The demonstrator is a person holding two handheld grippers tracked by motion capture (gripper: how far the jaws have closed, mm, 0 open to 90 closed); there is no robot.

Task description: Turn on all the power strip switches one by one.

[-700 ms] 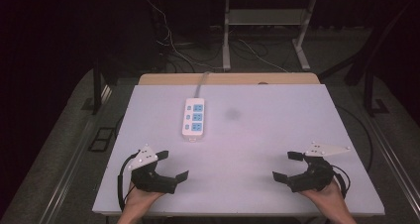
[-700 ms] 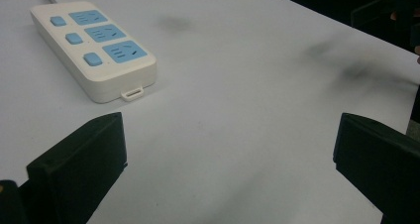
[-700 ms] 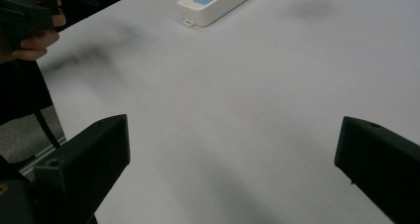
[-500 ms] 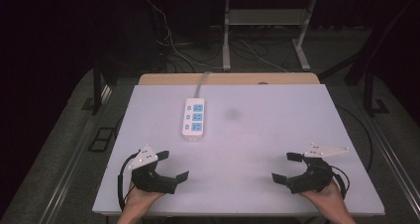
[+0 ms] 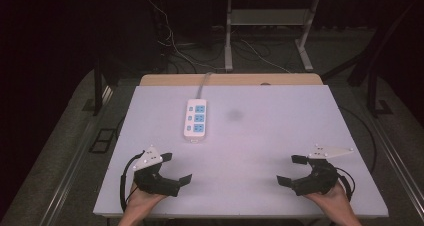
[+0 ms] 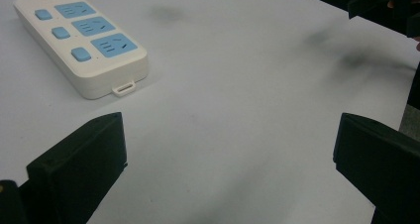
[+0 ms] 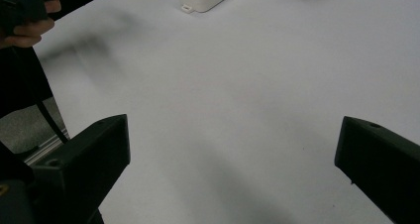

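left claw: jaws wide apart, empty, near desk's front-left edge
right claw: jaws wide apart, empty, near front-right edge
desk: white, faint dark smudge mid-back
power strip: white, blue sockets, lying flat left of centre, cord off back edge

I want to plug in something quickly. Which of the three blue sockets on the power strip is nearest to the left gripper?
The blue socket at the strip's cable-free end, beside the small tab, lies nearest the left gripper; the other two sit farther along the power strip.
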